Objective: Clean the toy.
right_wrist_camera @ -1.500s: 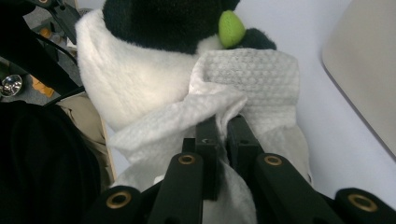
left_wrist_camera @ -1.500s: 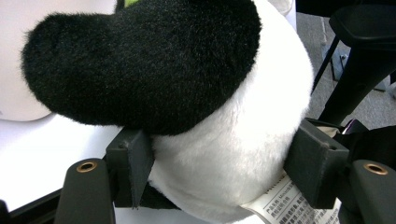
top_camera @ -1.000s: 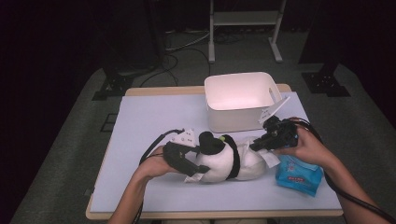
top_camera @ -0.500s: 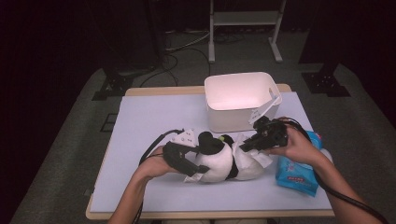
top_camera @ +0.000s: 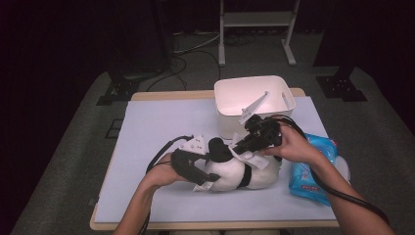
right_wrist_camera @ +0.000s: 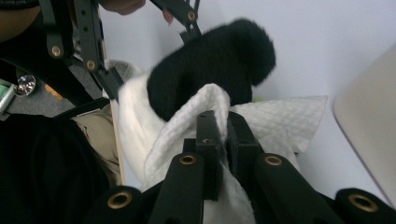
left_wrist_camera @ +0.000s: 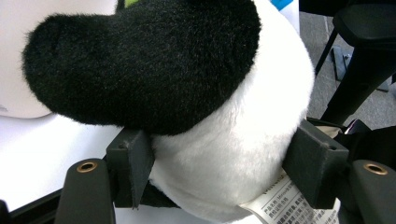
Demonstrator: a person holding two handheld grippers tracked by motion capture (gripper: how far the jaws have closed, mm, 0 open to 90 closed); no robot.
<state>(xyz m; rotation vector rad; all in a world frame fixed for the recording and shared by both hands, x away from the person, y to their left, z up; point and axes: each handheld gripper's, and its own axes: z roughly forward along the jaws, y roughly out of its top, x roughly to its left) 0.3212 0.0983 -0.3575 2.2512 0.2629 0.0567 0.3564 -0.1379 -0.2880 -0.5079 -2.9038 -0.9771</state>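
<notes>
A black-and-white plush toy (top_camera: 230,174) lies on the table near the front. My left gripper (top_camera: 195,172) holds it from the left, and in the left gripper view the jaws of that gripper (left_wrist_camera: 219,163) press into both sides of the toy's white body (left_wrist_camera: 233,126), under a black fuzzy part. My right gripper (top_camera: 241,146) reaches in from the right, shut on a white quilted wipe (top_camera: 254,157). Seen from the right gripper view, the wipe (right_wrist_camera: 275,121) is pinched between the closed jaws of my right gripper (right_wrist_camera: 219,140) and rests against the toy's black part (right_wrist_camera: 210,60).
A white plastic bin (top_camera: 254,98) stands just behind the toy. A blue pack of wipes (top_camera: 313,169) lies at the right, under the right forearm. A printed label (left_wrist_camera: 285,205) hangs from the toy. The pale mat (top_camera: 161,122) has free room at the left.
My right gripper has moved left from beside the blue pack, carrying the wipe onto the plush toy. The left gripper has kept its hold and place.
</notes>
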